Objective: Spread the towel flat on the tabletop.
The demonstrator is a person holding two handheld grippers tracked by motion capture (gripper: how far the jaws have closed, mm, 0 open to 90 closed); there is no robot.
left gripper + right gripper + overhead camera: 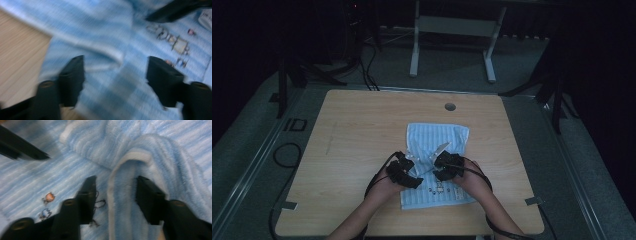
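Dim room, wooden desk (362,130). Striped blue towel (437,137), near front edge, centre: soft, light, limp; grip folded hems. Left gripper (408,162) released above it; right gripper (439,159) straddling a raised fold, unclenched.

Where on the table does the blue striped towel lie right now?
In the high view the towel lies right of the table's middle, stretching toward the person's edge, below the round hole; the left gripper and right gripper sit over it.

A light-blue striped towel (437,150) is lying on the wooden table, its near part flat and showing small embroidered figures, its middle bunching into white-edged folds (130,157).
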